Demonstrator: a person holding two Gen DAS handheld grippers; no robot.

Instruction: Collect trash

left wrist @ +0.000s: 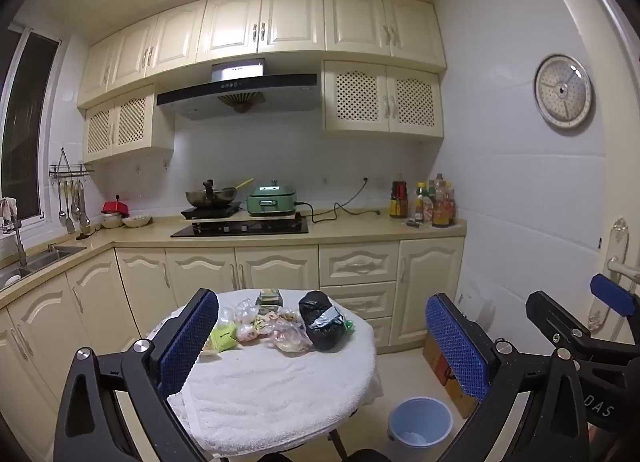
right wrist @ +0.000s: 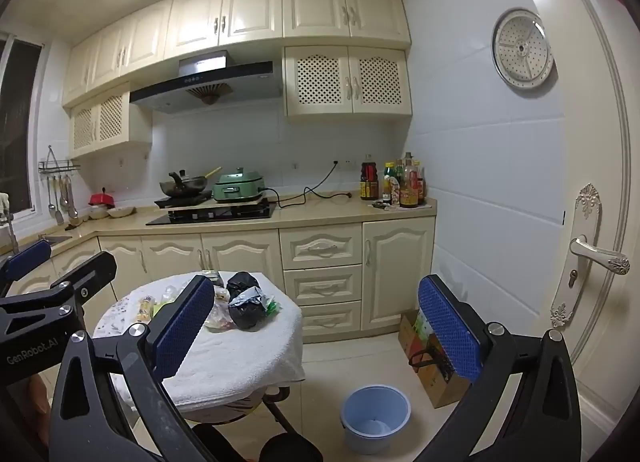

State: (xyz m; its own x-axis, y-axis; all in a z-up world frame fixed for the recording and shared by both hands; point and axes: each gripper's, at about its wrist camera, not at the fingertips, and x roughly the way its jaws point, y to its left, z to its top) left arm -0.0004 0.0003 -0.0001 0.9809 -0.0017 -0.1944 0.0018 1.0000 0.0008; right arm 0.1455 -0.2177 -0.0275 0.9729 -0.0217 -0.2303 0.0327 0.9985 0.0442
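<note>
**Both grippers wide and empty before the trash table**

A round table [left wrist: 280,382], draped in a white towel, serves as the landmark. On its far half lies the trash: a black plastic bag [left wrist: 322,320] toward the right, crumpled clear wrappers [left wrist: 280,332] in the middle, and a green packet [left wrist: 222,338] to the left. A light blue bin [left wrist: 420,426] stands on the floor just right of the table, near a cardboard box [right wrist: 434,366] by the wall. The left gripper [left wrist: 320,346] hovers at the table's near edge, jaws spread wide, nothing between them. The right gripper [right wrist: 320,332] hangs beside it, to the right of the table, equally wide and empty.
</note>
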